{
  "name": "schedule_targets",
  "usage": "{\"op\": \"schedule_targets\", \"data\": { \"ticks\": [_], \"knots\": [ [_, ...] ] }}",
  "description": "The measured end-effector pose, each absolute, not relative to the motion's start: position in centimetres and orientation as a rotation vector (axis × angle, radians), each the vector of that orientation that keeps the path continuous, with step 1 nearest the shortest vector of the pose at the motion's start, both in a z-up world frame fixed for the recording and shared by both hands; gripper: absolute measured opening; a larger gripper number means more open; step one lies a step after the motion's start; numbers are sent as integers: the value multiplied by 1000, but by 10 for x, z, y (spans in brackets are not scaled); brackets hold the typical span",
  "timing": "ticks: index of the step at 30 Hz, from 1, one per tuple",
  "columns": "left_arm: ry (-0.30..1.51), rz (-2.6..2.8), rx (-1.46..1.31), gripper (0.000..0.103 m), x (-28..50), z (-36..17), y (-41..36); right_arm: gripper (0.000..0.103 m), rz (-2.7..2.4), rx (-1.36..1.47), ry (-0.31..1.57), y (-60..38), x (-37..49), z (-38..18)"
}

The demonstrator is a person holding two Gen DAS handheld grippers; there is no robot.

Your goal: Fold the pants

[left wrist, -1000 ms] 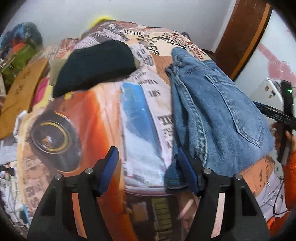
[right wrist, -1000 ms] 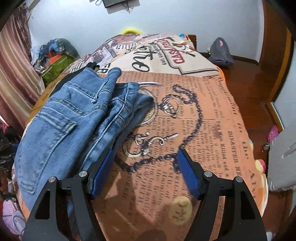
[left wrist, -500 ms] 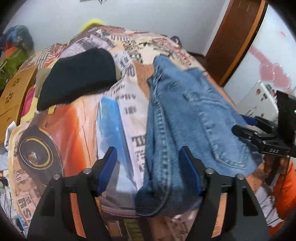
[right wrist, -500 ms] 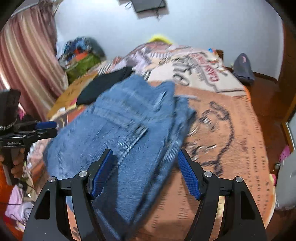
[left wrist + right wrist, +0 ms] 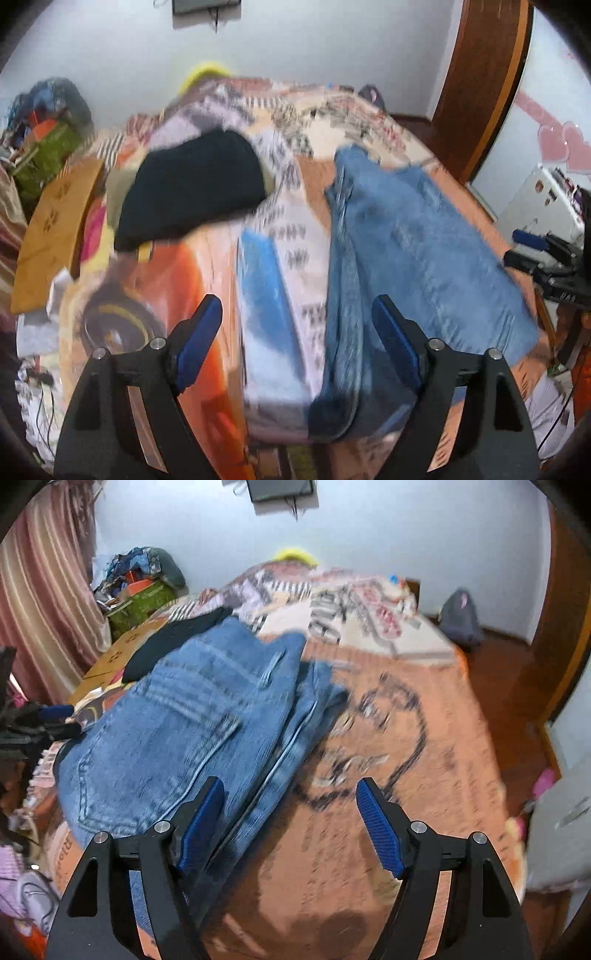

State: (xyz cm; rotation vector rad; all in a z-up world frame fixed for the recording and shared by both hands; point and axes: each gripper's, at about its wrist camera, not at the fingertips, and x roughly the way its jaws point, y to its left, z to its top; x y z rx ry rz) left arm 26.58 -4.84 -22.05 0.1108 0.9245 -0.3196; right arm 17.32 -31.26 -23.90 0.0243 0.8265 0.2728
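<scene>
A bedroom with pale walls, and across the middle of it a bed under a busy printed bedspread (image 5: 280, 236), orange and newsprint and a band of blue. On that spread lie the folded blue jeans (image 5: 413, 240), a thick stack on the right half in the left wrist view, their edge reaching the near end of the bed. Beyond them, well apart on the far left of the spread, sits a black folded garment (image 5: 192, 188). The left gripper (image 5: 295, 328) hangs above the near edge, its jaws have just been opening and now stand wide; the jeans' rolled edge shows in the gap, but neither blue pad presses on it. Over to the right wrist view: the jeans (image 5: 184, 723) fill the left side, the pocket seam uppermost, bare orange spread to their right. The right gripper (image 5: 290, 819) is spread too, its left pad over the denim's edge, its right pad over the printed cloth, nothing pinched. Motion blur softens both pictures. At the left rim there, the other tool's blue tips poke in beside a pink curtain (image 5: 40, 602).
</scene>
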Motion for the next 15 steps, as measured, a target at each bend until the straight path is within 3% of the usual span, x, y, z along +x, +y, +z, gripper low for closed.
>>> {"op": "schedule_targets", "data": {
  "ticks": [6, 12, 15],
  "knots": [
    [919, -393, 133, 84, 312, -214, -86, 71, 277, 5, 772, -304, 217, -230],
    [1029, -439, 146, 85, 360, -261, -117, 71, 272, -16, 826, -295, 254, -254],
    [1035, -453, 108, 93, 369, -272, -115, 71, 273, -24, 868, -300, 262, -272]
  ]
}}
